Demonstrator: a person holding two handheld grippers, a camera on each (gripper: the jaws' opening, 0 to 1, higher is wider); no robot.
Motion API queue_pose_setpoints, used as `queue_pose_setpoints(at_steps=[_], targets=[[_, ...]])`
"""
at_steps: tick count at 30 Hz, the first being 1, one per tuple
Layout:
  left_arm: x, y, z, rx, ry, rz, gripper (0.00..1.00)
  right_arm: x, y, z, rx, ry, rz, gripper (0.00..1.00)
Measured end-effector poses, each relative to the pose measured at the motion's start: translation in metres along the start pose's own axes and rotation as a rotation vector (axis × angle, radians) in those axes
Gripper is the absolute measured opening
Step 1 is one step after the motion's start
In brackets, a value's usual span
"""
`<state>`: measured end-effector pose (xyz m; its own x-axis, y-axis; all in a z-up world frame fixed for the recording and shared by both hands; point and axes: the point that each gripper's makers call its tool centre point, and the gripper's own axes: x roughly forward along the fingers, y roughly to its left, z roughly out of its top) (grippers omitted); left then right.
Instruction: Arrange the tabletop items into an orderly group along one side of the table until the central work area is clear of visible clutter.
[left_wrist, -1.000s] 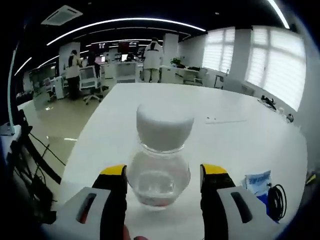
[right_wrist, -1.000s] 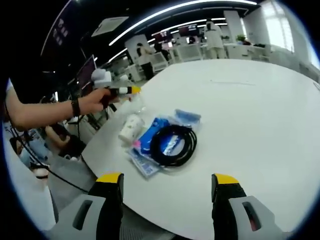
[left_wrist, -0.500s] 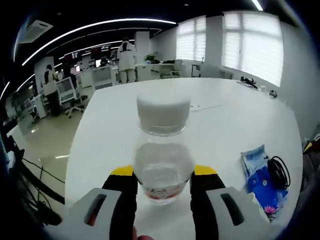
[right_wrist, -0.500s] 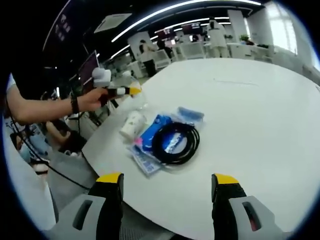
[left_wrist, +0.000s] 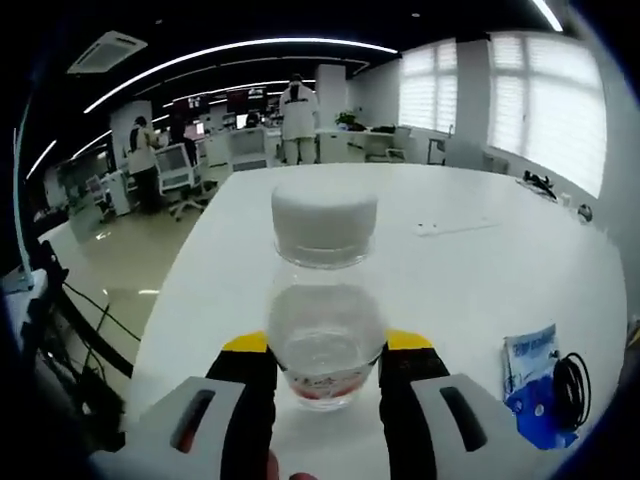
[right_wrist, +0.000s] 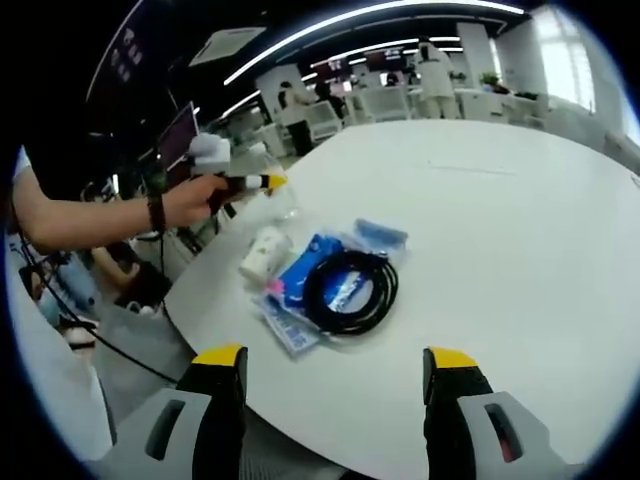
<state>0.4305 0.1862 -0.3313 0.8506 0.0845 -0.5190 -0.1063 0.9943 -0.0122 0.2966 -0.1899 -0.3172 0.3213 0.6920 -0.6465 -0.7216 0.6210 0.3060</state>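
Observation:
A clear bottle (left_wrist: 325, 335) with a white cap (left_wrist: 325, 225) stands upright between my left gripper's (left_wrist: 325, 352) yellow-tipped jaws, which are shut on its body near the table's edge. In the right gripper view, a hand holds that left gripper (right_wrist: 245, 183) at the table's far left edge. A white cup (right_wrist: 262, 252) lies on its side beside blue packets (right_wrist: 312, 262), and a coiled black cable (right_wrist: 348, 290) rests on them. My right gripper (right_wrist: 335, 365) hangs open over the near edge, well short of the pile, with nothing between its jaws.
The round white table (right_wrist: 520, 210) stretches wide and bare to the right of the pile. The packets (left_wrist: 528, 372) and cable (left_wrist: 572, 385) lie right of the bottle. People stand among desks and chairs in the office (left_wrist: 295, 105) behind.
The left jaws have closed in on the bottle and stay shut on it. The left view has swung slightly. The right gripper has hardly moved.

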Motion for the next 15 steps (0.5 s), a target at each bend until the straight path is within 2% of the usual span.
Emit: queue_pose_setpoints(at_steps=[4,8,12,15], targets=[[0.006,-0.002,0.003,-0.037,-0.001,0.034,0.39,-0.004,-0.001,0.000,0.000,0.002,-0.009,0.73],[0.004,0.005,0.002,-0.062,0.002,0.065,0.39,-0.009,-0.002,-0.002,0.018,-0.011,-0.018,0.73],[0.006,0.003,0.002,-0.074,0.003,0.070,0.40,-0.011,-0.001,-0.007,0.020,-0.006,-0.021,0.73],[0.009,0.003,0.003,-0.094,0.006,0.052,0.40,-0.013,0.000,-0.010,0.026,-0.008,-0.023,0.73]])
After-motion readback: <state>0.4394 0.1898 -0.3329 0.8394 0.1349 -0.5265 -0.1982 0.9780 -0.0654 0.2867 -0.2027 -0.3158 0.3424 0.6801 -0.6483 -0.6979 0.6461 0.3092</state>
